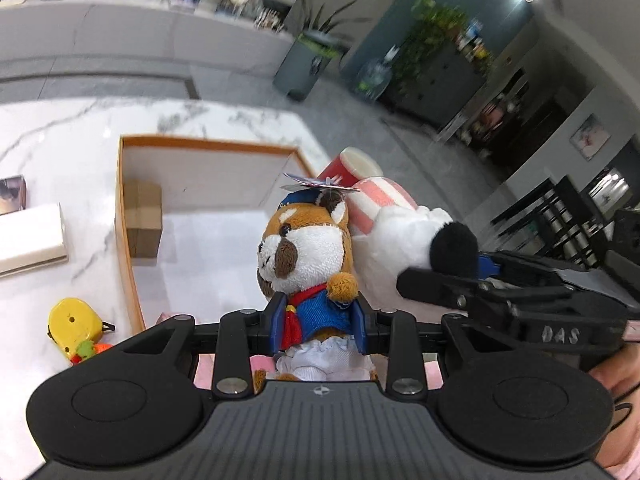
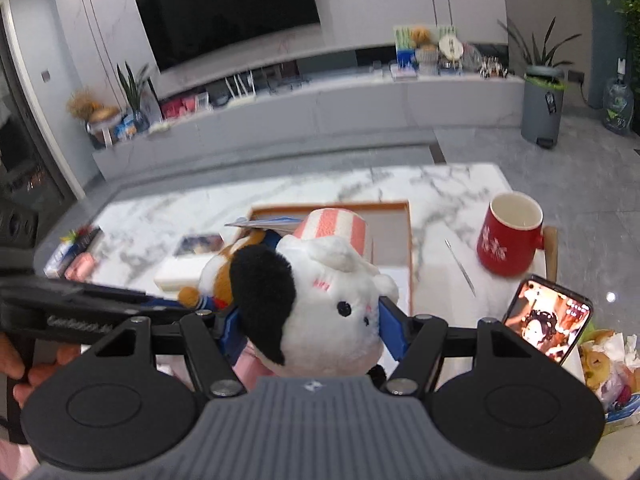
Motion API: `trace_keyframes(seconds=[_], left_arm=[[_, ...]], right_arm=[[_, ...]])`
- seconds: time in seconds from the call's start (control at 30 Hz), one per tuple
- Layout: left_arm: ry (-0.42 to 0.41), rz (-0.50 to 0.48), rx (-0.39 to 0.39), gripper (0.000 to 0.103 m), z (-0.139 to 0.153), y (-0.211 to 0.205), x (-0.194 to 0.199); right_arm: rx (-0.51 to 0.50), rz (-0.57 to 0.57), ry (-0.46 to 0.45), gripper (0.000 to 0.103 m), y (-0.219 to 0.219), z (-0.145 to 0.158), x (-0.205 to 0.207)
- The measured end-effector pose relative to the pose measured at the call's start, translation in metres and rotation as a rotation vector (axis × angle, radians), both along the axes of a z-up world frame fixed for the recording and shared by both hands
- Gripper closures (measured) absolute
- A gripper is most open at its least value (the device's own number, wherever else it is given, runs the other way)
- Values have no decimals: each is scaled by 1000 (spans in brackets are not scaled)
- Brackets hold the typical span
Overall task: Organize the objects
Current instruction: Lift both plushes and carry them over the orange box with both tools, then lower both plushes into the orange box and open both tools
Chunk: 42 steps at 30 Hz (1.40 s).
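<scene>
I have the brown sailor plush [image 1: 308, 264] pinched upright in my left gripper [image 1: 318, 322] and the white cow plush [image 2: 328, 312] clamped in my right gripper [image 2: 316, 326], both held over the orange-rimmed tray [image 1: 124, 216] lying just ahead below them.

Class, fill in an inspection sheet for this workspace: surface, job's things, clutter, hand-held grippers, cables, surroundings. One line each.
Surface: white marble table bearing an orange-rimmed tray.
Job's things: brown plush in blue outfit; white plush with black ear and striped hat; cardboard box inside the tray.
Clutter: red mug, lit phone, yellow toy, white box.
Grippers: left hand-held gripper shut on the brown plush; right hand-held gripper shut on the white plush.
Cables: nothing seen.
Surroundings: wall television, potted plants, long low cabinet.
</scene>
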<state>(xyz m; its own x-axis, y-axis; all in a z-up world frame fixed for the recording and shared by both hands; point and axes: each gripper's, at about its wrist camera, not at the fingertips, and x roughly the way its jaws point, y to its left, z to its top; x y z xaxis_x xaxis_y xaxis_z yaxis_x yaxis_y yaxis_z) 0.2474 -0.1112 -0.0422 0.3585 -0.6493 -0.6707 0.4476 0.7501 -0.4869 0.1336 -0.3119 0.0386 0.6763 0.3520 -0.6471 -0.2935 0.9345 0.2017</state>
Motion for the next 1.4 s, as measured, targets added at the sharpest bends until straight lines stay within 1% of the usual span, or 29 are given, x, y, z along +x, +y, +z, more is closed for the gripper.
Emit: trace_keyframes(seconds=[0.2,0.23,0.27,0.3,0.5,0.73,0.97,1.03,1.13,1.27,1.37,1.4], left_arm=[[75,42,78,66,-20,-18,19],[93,46,88,66,-23,-19,23],[103,47,94,66,-25,-18,15],[116,48,103,66,-29,-20,19],[181,18,165,66,-39,-25,16],[229,-28,241,66,-41,-29,1],[240,-59,306,65,-44,-28,-11],[229,-80,340,65,-44,-30,-15],[232,-89,361,63,-44,-33,-15],[261,-126,380,57,-49,-40,-13],[280,-139,377,57,-51,-40,-11],[285,-139,371,57,-51,-39,-11]], right_arm=[[-157,92,72,35,11,-31,35],[-171,104,84,35,13,-35,41],[-182,113,100,35,15,-39,46],[-193,122,114,35,16,-43,50],[-268,178,160,35,26,-57,58],[-365,254,206,35,41,-68,50],[-375,298,243,35,45,-79,39],[-364,310,270,35,45,-83,39],[-354,321,304,35,46,-87,41],[-347,327,332,35,48,-92,45],[-348,340,338,34,49,-93,47],[-346,346,339,32,49,-93,47]])
